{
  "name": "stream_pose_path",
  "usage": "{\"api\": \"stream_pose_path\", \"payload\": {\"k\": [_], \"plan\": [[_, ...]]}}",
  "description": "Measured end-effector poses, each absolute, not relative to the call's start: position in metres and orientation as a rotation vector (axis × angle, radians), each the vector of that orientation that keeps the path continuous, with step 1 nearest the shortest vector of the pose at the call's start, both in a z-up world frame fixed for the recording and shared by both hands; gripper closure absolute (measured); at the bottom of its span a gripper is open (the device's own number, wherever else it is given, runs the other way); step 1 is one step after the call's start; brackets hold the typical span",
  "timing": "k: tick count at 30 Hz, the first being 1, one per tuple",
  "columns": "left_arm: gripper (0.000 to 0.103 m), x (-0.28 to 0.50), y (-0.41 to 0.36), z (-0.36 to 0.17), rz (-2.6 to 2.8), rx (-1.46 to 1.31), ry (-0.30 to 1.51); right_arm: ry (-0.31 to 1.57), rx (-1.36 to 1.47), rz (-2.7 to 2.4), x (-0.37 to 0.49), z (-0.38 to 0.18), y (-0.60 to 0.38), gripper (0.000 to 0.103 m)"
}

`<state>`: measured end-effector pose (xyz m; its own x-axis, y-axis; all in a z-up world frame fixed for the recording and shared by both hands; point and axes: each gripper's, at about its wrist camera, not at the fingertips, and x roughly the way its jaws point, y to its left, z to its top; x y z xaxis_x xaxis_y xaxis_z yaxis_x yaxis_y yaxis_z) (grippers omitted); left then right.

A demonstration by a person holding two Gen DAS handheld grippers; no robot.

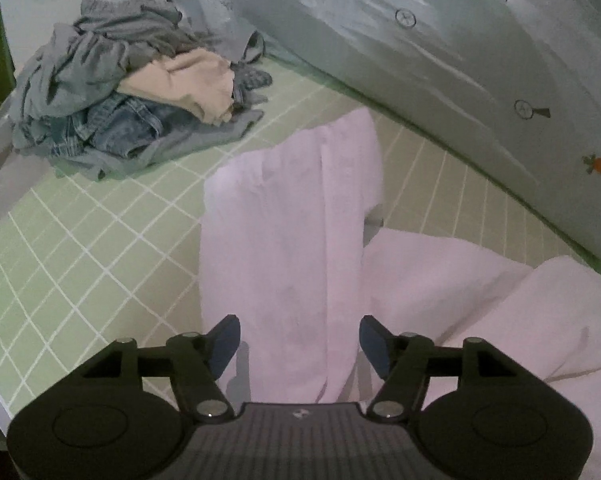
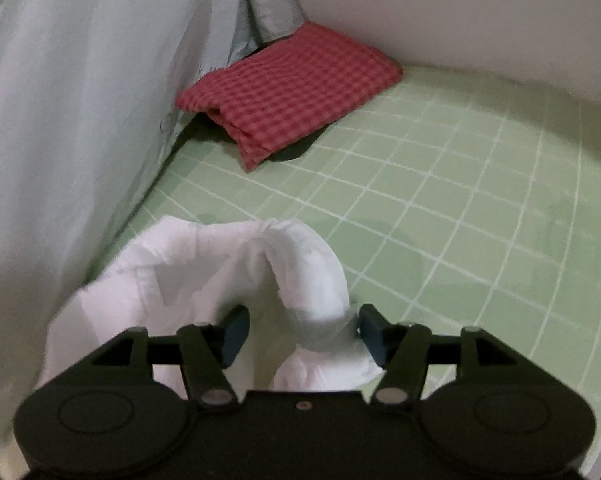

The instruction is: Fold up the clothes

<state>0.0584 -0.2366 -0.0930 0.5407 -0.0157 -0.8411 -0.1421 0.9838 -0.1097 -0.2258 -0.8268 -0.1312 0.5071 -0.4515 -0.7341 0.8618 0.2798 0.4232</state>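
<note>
A pale pink-white garment [image 1: 284, 248] lies rumpled on the green gridded table [image 1: 80, 240]. One long part runs away from my left gripper [image 1: 300, 344], which is open with the cloth lying between its fingers. In the right wrist view the same garment [image 2: 204, 272] bunches up in folds between the fingers of my right gripper [image 2: 302, 332], which is also open. Neither gripper is closed on the cloth.
A heap of unfolded grey, beige and denim clothes [image 1: 132, 92] sits at the far left. A folded red checked cloth [image 2: 292, 88] lies at the back of the table. A pale printed curtain [image 1: 420, 60] hangs along the table's far edge.
</note>
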Motion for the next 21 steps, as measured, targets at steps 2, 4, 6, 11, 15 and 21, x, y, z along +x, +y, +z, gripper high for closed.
{"api": "stream_pose_path", "payload": {"k": [2,4,6,11,15,21], "plan": [[0.035,0.06,-0.238,-0.096,0.071,-0.161,1.003,0.494,0.933,-0.942,-0.233,-0.129,-0.824,0.032],[0.034,0.062,-0.238,-0.099,0.071,-0.148,1.004,0.455,0.937,-0.949,-0.238,-0.125,-0.82,0.027],[0.032,0.065,-0.236,-0.1,0.072,-0.149,1.005,0.427,0.967,-0.924,-0.24,-0.123,-0.819,0.02],[0.03,0.072,-0.223,-0.101,0.126,-0.176,0.996,0.4,1.068,-0.827,-0.229,-0.122,-0.817,0.008],[0.03,0.075,-0.203,-0.103,0.17,-0.21,0.995,0.477,1.06,-0.806,-0.207,-0.128,-0.815,0.008],[0.03,0.075,-0.199,-0.107,0.105,-0.233,1.003,0.552,1.011,-0.846,-0.19,-0.131,-0.815,0.009]]}}
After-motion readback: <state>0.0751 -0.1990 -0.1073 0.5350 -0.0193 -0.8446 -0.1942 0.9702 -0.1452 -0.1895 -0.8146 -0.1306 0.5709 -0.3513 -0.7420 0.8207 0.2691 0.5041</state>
